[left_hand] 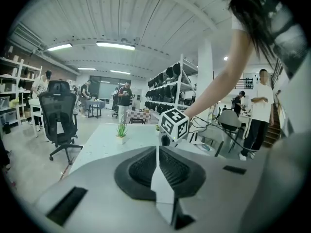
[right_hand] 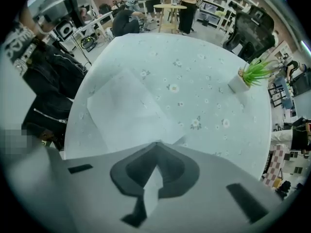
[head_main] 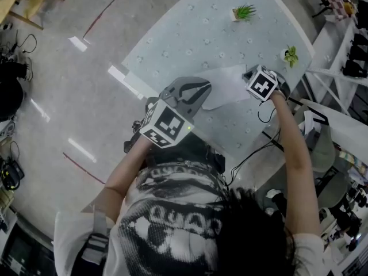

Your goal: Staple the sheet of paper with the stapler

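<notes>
Left gripper [left_hand: 158, 152], jaws pressed together, pointed at the sheet of paper [head_main: 227, 85] lying near the edge of the surface [head_main: 190, 27]; right gripper [right_hand: 156, 147], jaws together too, pointed down at its end.

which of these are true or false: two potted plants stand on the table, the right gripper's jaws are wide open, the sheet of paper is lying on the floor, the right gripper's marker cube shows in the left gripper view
Two potted plants stand on the table. True: one potted plant is near the far edge, the other potted plant near the right edge.
The right gripper has its jaws wide open. False: they are closed together.
The sheet of paper lies on the floor. False: it is on the table's flowered cloth.
The right gripper's marker cube shows in the left gripper view. True: it is just beyond the jaws there.
</notes>
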{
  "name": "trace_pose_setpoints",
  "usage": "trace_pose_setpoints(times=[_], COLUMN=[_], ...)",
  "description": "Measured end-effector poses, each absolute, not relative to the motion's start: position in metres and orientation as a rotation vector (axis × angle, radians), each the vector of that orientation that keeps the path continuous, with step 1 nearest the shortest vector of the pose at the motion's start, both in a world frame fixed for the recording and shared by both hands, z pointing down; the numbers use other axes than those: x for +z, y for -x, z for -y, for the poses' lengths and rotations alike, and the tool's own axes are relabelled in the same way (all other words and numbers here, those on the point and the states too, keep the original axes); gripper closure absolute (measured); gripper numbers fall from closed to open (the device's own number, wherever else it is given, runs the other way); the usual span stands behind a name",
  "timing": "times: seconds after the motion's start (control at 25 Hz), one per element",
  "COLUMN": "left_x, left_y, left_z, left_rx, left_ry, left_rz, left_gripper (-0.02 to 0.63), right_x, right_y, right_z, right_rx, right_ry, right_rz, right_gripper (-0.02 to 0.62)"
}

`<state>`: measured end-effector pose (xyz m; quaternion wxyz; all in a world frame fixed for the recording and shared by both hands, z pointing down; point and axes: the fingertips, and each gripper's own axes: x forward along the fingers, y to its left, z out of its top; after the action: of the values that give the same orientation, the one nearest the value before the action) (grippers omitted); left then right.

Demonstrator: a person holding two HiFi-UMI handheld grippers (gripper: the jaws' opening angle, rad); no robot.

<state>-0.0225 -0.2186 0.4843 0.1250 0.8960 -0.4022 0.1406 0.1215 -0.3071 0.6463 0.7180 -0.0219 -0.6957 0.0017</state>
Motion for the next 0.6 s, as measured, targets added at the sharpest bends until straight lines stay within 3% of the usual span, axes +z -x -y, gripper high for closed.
trace_pose_setpoints(times=[0.6], left_x=[0.459], left_y=[0.024], left_z=[0.207], left_rx=[0.490], left_ry=[-2.661], left_rz=[1.196], left_gripper=[0.591], right_x=[0.621], right_y=[-0.133], right_z=[0.306], right_rx=[0.138], right_ry=[-0.354], right_rz=[1.903], right_gripper=[0.595])
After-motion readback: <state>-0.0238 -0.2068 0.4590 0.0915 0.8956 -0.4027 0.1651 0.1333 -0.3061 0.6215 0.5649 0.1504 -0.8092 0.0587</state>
